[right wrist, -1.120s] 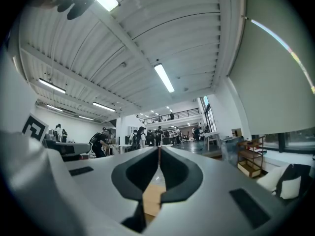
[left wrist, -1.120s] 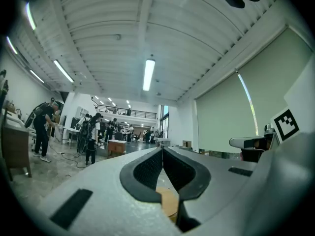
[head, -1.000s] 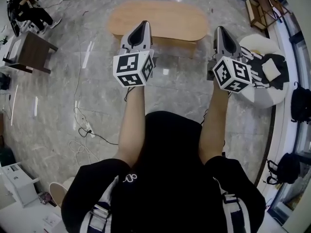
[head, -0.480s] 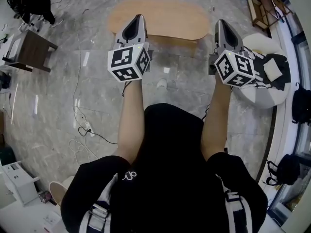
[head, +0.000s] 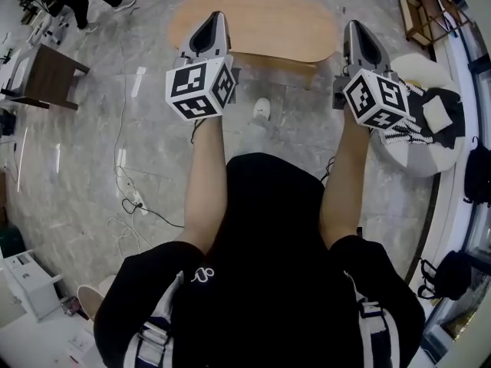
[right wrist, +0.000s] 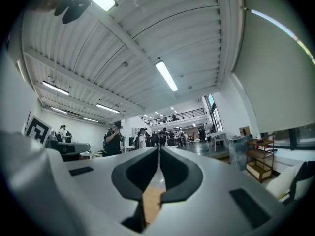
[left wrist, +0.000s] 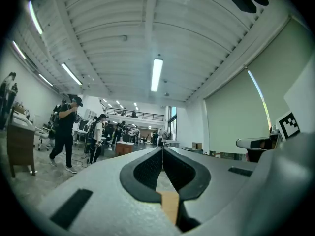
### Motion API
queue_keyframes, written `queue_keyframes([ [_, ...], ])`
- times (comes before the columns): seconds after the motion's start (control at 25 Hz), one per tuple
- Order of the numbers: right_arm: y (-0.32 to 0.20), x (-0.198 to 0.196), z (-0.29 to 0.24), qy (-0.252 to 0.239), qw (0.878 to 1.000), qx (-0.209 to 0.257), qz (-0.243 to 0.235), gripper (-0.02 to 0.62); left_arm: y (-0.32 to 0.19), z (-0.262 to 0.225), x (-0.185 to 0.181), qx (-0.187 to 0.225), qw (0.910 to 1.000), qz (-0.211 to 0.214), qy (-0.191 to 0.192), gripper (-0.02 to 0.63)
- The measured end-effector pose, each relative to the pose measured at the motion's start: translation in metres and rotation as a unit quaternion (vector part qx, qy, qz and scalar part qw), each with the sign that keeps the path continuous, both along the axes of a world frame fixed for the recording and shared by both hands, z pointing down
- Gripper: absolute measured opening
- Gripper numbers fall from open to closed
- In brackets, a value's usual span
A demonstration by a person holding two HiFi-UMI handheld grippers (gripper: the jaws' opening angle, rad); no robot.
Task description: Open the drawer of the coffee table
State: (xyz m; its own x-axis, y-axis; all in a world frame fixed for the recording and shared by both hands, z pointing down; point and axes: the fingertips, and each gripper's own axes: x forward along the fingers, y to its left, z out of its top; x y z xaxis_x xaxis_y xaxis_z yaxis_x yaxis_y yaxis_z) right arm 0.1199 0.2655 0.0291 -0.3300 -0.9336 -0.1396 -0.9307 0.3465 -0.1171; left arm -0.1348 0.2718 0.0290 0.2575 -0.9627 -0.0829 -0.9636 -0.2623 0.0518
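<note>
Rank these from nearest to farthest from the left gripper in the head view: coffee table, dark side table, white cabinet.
1. coffee table, right in front of the left gripper.
2. dark side table, far left.
3. white cabinet, lower left corner.

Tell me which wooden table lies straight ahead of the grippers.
The oval light-wood table, just beyond both tips. The dark brown table stands well off to the left.

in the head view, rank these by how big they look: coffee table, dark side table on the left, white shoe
1. coffee table, largest
2. dark side table, clearly smaller
3. white shoe, smallest by far
</note>
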Motion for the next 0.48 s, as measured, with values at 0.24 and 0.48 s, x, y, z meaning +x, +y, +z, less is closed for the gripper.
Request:
queue_keyframes([
  [0.24, -0.06, -0.006, 0.009, -0.003, 1.0, -0.004, 0.003, 0.014, -0.067, 0.007, -0.006, -0.006, 1.0, 0.004, -0.001, 0.011],
  [0.48, -0.14, 0.01, 0.018, -0.015, 0.999, -0.017, 0.029, 0.014, -0.159, 0.013, 0.013, -0.015, 0.9992, 0.036, -0.009, 0.011],
])
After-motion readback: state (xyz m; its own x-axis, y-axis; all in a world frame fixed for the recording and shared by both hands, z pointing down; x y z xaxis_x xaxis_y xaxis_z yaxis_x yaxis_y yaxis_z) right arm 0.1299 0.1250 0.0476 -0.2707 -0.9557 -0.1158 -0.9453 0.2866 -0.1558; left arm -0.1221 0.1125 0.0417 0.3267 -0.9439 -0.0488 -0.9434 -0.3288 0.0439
